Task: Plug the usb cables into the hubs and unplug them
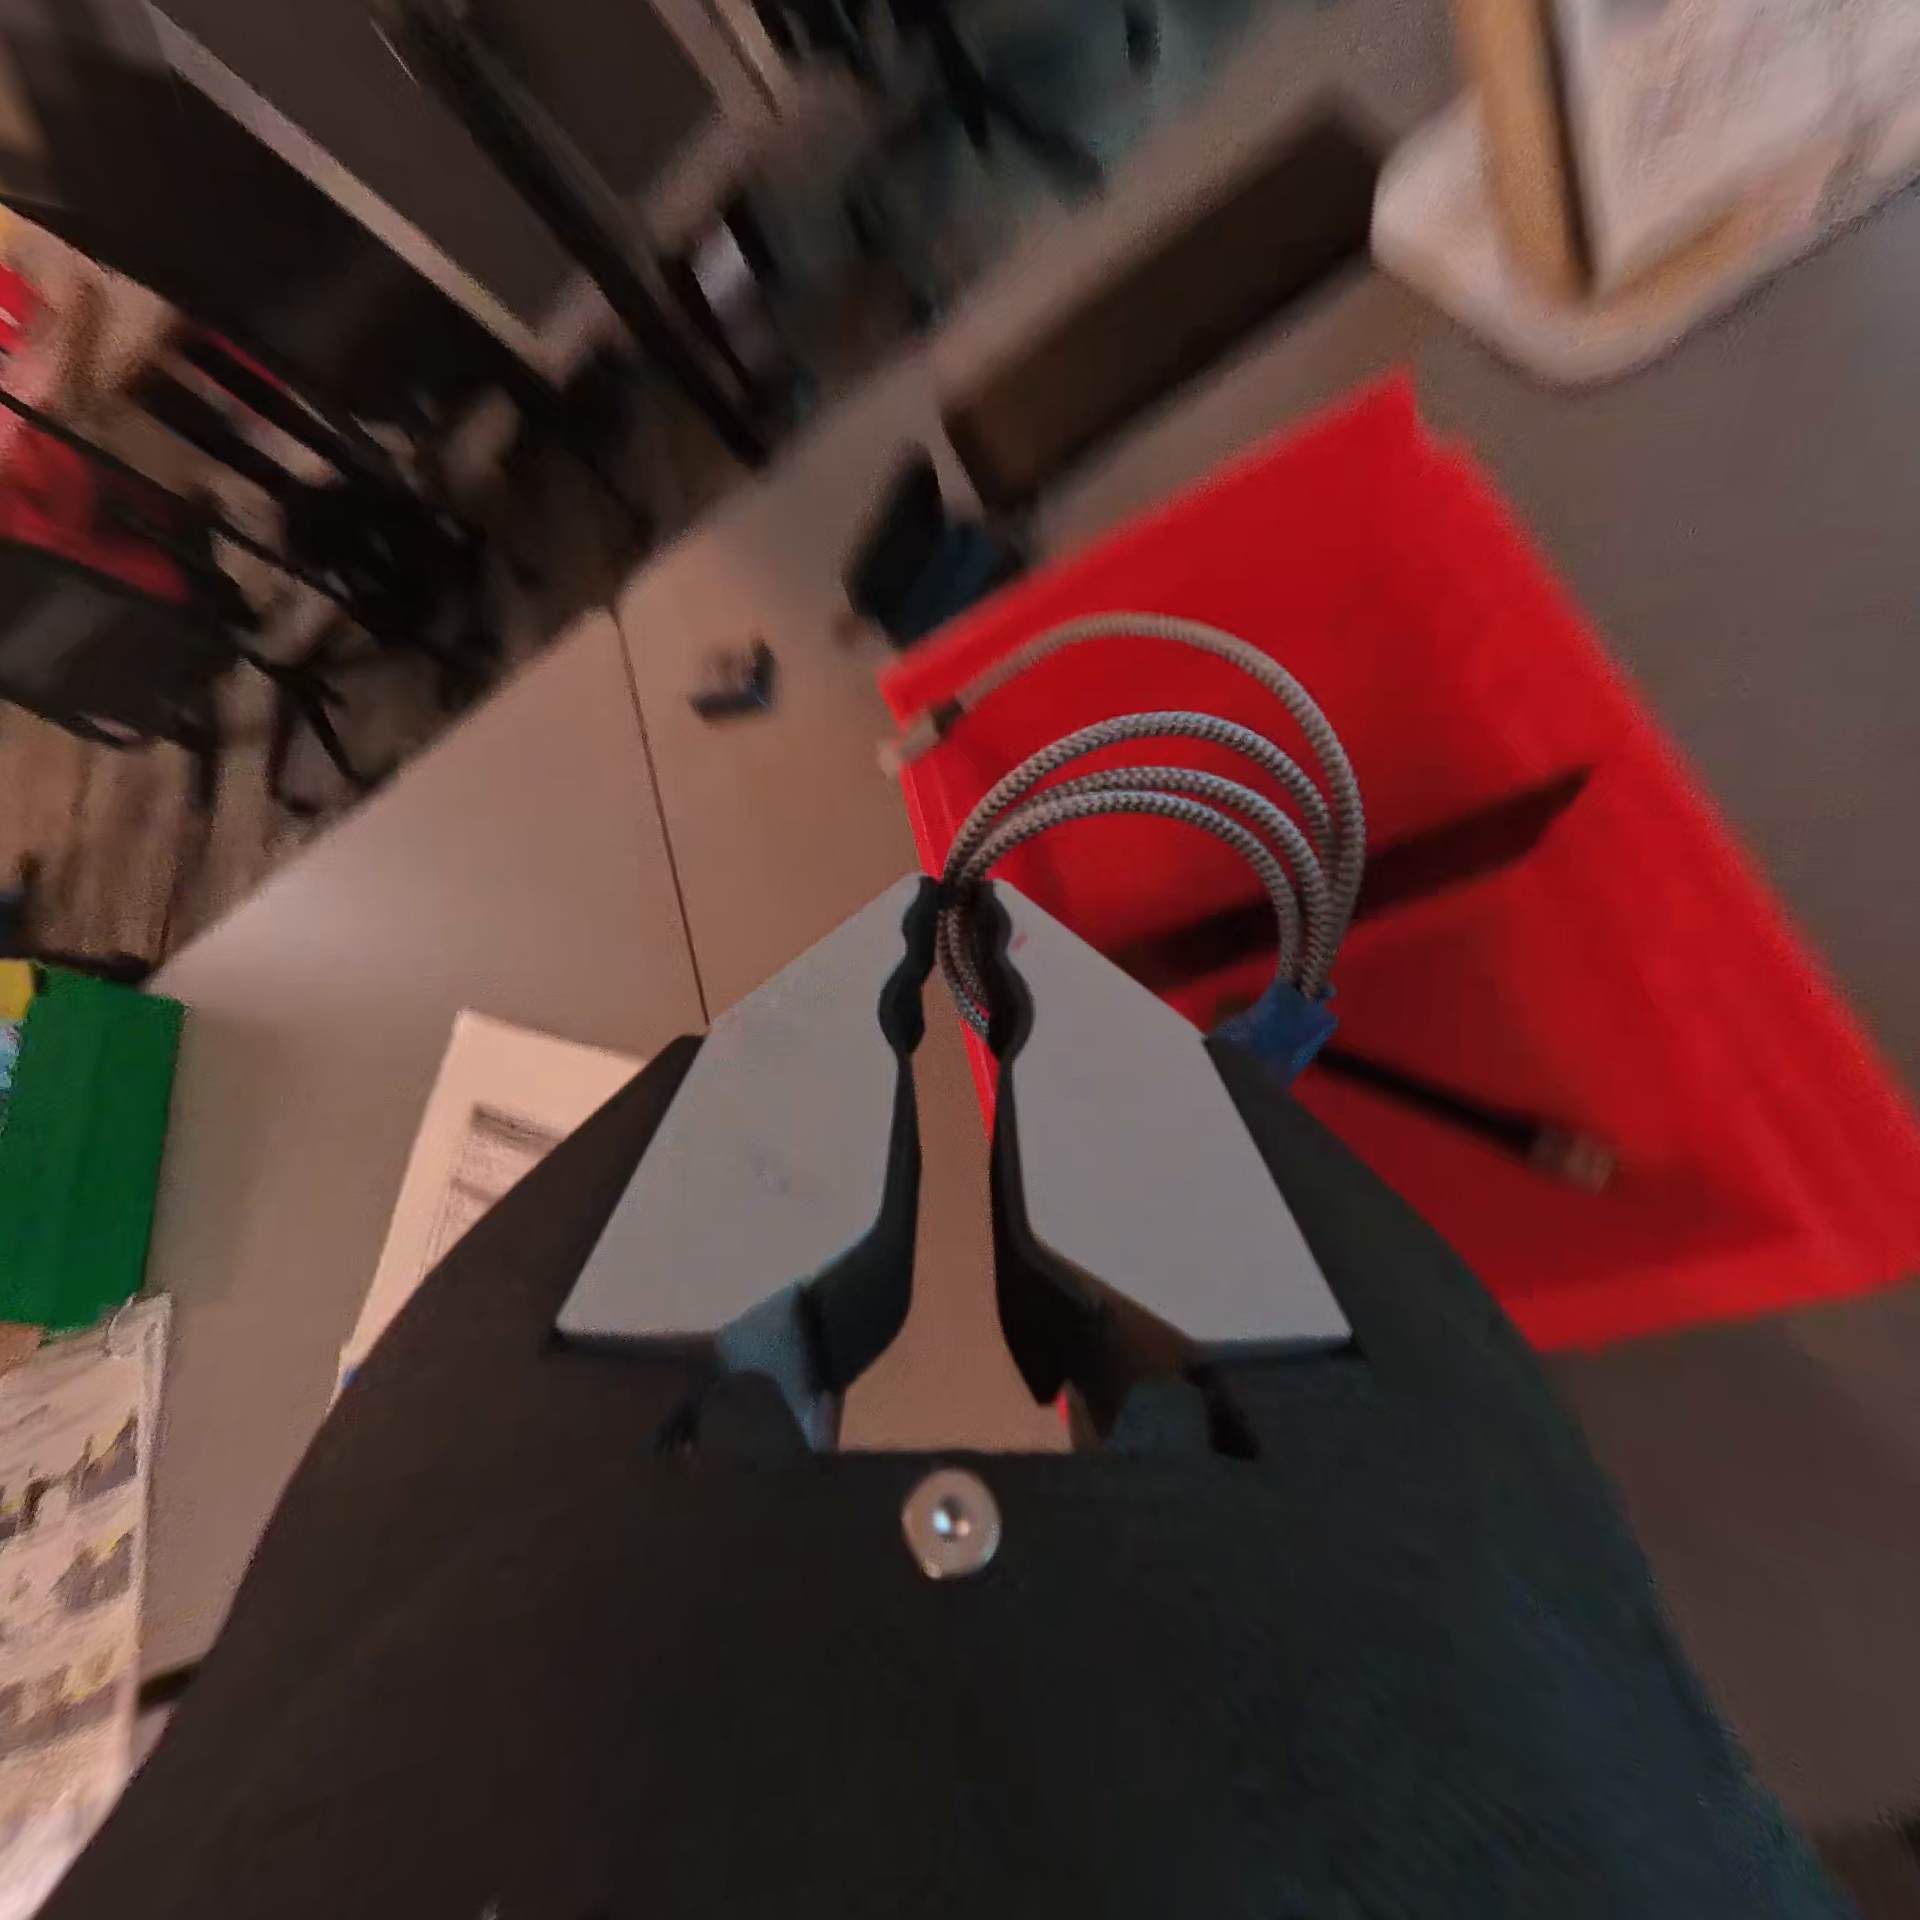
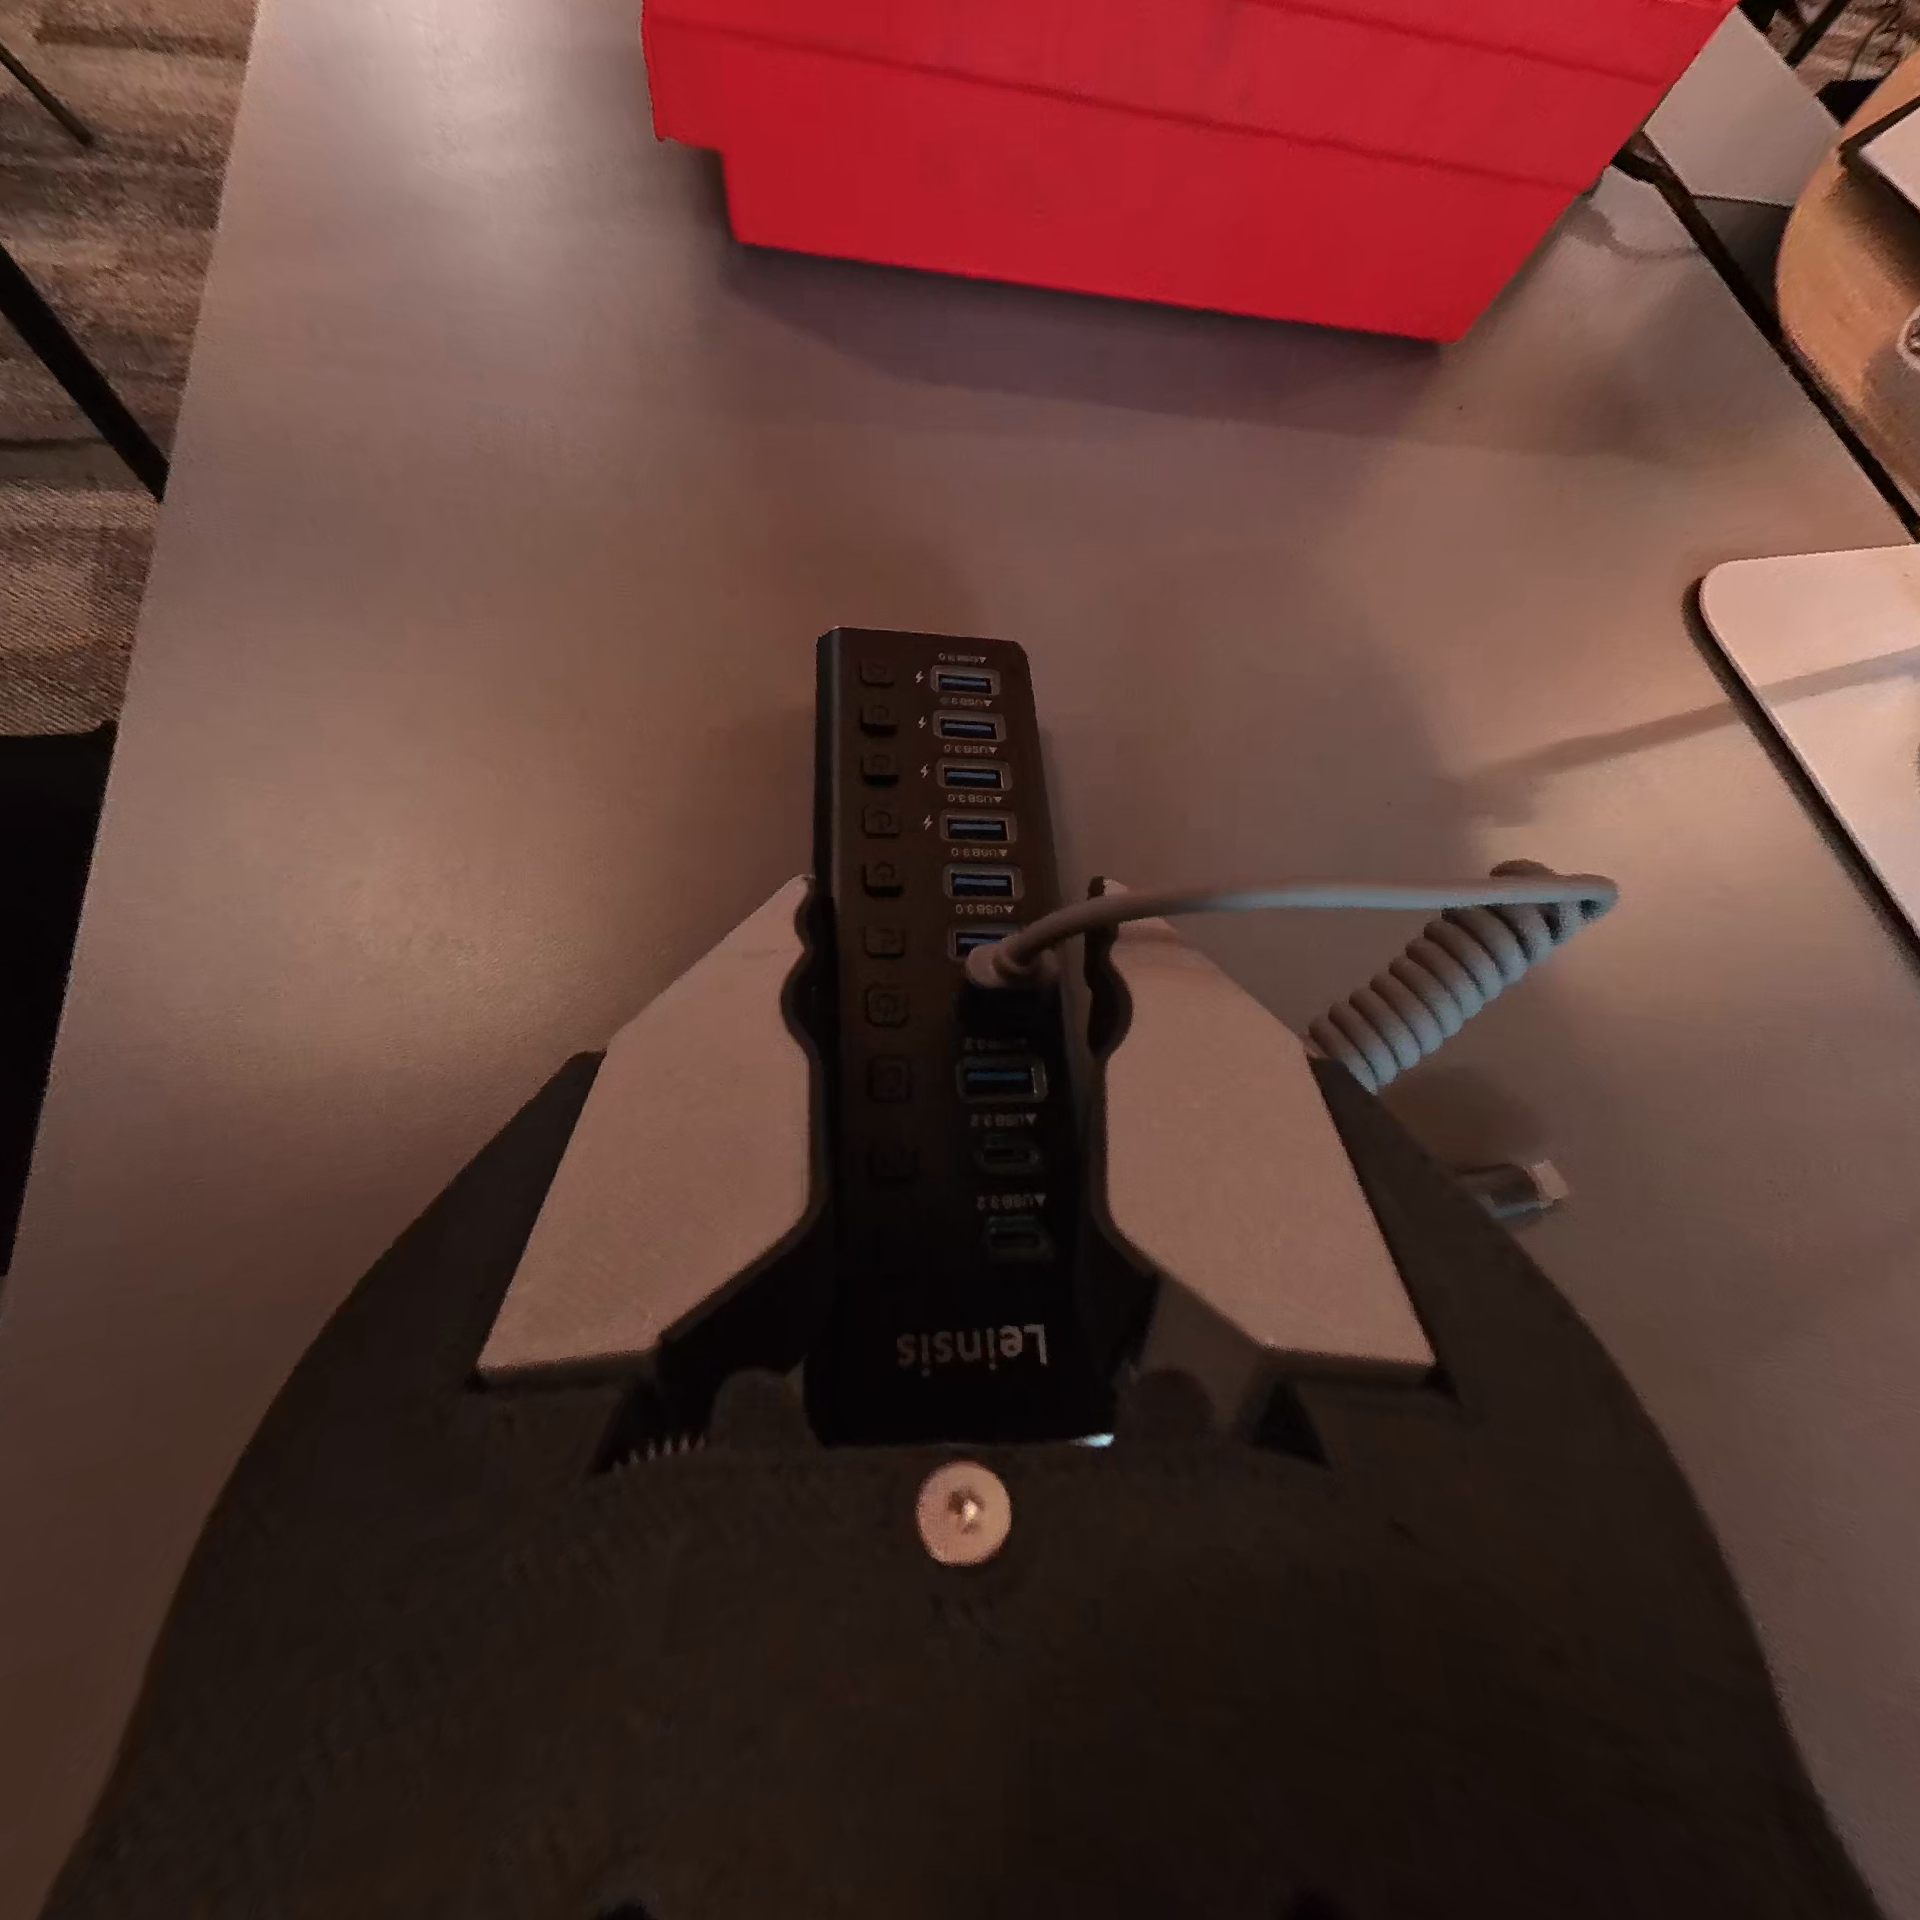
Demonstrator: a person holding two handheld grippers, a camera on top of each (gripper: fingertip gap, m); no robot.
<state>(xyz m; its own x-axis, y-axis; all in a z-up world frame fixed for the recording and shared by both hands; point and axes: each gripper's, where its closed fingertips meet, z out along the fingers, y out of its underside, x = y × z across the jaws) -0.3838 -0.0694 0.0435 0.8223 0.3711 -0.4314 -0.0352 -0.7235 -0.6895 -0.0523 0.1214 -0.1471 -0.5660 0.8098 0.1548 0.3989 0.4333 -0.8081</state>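
The black USB hub (image 2: 940, 1039) lies on the grey table (image 2: 520, 727), clamped by the right gripper (image 2: 951, 914), a grey coiled cable (image 2: 1455, 966) plugged in. The left gripper (image 1: 961, 904) pinches a braided cable bundle (image 1: 1174, 769) above the red bin (image 1: 1507, 779) at the table's far edge.

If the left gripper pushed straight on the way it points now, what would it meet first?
Probably the red bin: the left gripper, jaws shut on a bundled braided cable, points at its near edge. Motion blur leaves depth uncertain.
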